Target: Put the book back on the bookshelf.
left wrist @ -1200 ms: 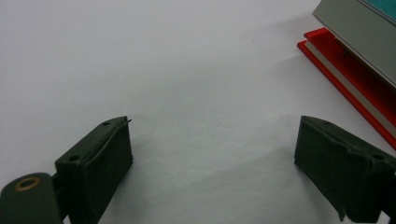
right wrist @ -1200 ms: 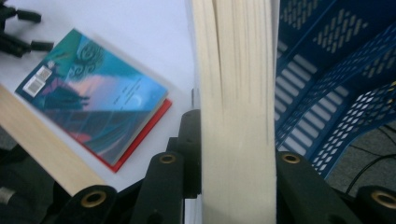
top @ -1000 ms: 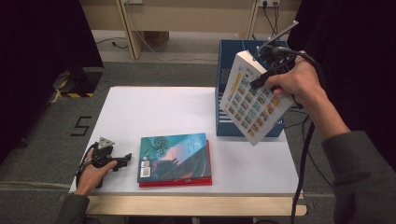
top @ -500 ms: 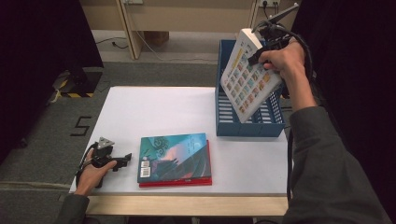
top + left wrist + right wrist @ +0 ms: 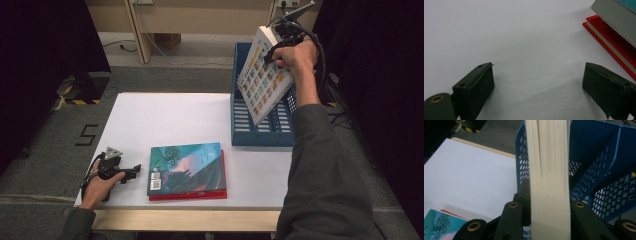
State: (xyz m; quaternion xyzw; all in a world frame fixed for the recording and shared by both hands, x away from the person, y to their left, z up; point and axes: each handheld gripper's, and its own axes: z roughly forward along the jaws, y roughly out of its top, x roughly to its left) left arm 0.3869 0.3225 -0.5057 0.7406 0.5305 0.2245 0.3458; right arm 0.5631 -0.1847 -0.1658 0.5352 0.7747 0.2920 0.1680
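My right gripper (image 5: pixel 274 54) is shut on a thick white book (image 5: pixel 261 77) with a grid of small coloured pictures on its cover, held tilted in the air over the blue slotted file rack (image 5: pixel 242 127). In the right gripper view the book's page edges (image 5: pixel 549 177) rise between the two black jaws, with the rack (image 5: pixel 596 170) right behind. A teal-covered book (image 5: pixel 186 167) lies on a red book (image 5: pixel 187 196) near the table's front edge. My left gripper (image 5: pixel 131 172) rests on the table left of that stack, open, with bare white table between its pads (image 5: pixel 480 85).
The white table (image 5: pixel 165 120) has free surface across its left and middle. The red book's edge (image 5: pixel 609 47) lies just right of the left gripper. The floor beyond holds a wooden frame (image 5: pixel 137 30) and a painted mark (image 5: pixel 86 135).
My right hand has carried the white book up and back, from beside the rack's front to above the rack. The left gripper and the two stacked books have stayed put.
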